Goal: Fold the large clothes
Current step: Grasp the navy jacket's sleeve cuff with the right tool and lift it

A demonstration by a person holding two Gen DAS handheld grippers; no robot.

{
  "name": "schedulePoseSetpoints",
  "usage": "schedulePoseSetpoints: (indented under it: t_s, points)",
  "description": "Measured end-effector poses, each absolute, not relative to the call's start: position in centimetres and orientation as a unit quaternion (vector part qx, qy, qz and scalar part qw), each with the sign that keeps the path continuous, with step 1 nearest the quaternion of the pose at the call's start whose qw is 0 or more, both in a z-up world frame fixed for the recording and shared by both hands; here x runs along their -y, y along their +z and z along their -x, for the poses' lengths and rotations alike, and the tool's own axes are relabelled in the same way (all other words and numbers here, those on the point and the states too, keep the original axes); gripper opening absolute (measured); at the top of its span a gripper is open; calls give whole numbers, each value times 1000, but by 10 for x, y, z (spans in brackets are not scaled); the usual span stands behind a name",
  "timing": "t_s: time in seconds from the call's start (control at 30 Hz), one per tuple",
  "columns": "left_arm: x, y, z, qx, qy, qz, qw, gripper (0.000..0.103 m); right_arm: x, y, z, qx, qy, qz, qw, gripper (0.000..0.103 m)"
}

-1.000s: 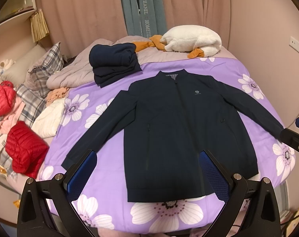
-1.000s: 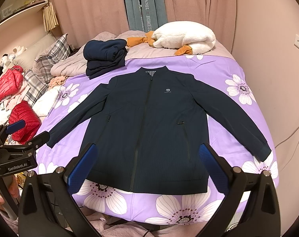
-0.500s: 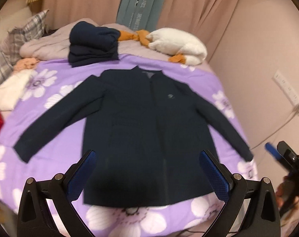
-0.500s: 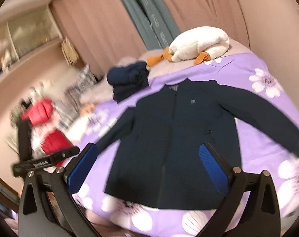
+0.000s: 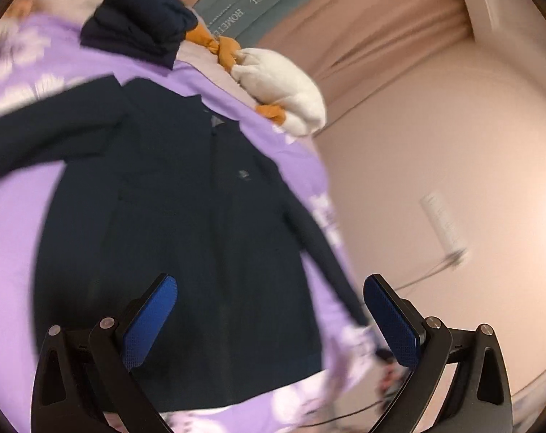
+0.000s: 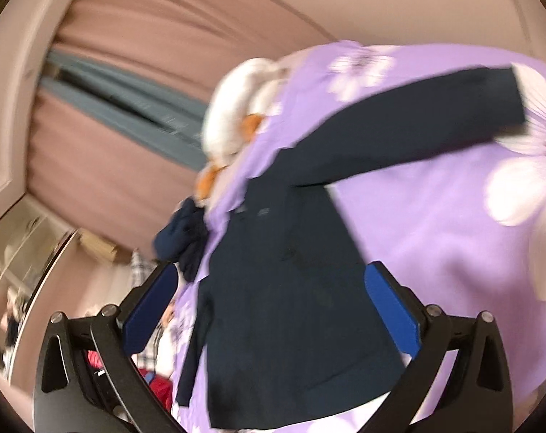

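A dark navy zip jacket (image 5: 186,223) lies flat and face up on the purple flowered bedspread (image 5: 16,209), both sleeves spread out. In the right wrist view the jacket (image 6: 291,288) appears tilted, with one sleeve (image 6: 417,126) stretching to the upper right. My left gripper (image 5: 269,310) is open and empty, above the jacket's lower half near its hem. My right gripper (image 6: 269,299) is open and empty, above the jacket's body. Neither touches the cloth. Both views are blurred by motion.
A folded dark navy pile (image 5: 135,25) sits at the head of the bed beside a white and orange plush toy (image 5: 283,86). Pink curtains (image 5: 363,18) and a wall with a socket (image 5: 442,223) lie to the right. Red clothes (image 6: 157,389) lie at the bed's left.
Both cameras have swung and tilted sharply and the views have blurred. The left view has turned toward the right wall, the right view has rolled toward the jacket's right sleeve. The jacket has not moved.
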State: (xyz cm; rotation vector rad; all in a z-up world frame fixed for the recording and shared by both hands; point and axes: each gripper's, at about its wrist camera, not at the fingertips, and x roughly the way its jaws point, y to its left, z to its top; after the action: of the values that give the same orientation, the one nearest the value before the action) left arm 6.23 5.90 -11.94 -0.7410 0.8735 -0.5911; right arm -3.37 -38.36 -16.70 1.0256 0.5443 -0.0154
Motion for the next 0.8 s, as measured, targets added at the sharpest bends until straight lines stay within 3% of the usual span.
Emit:
schedulePoseSetpoints:
  t_s: [0.23, 0.53, 0.63, 0.8]
  points:
    - [-62, -123, -83, -421, -207, 312, 826, 102, 446, -220, 27, -266, -106, -529, 799, 103]
    - [-66, -148, -105, -448, -154, 308, 825, 102, 485, -241, -28, -243, -194, -504, 806, 101]
    - [-62, -150, -111, -453, -147, 303, 825, 102, 500, -244, -31, -208, -214, -523, 799, 87]
    - [-59, -154, -120, -456, -147, 298, 826, 102, 521, -257, -20, -143, -233, -590, 759, 43]
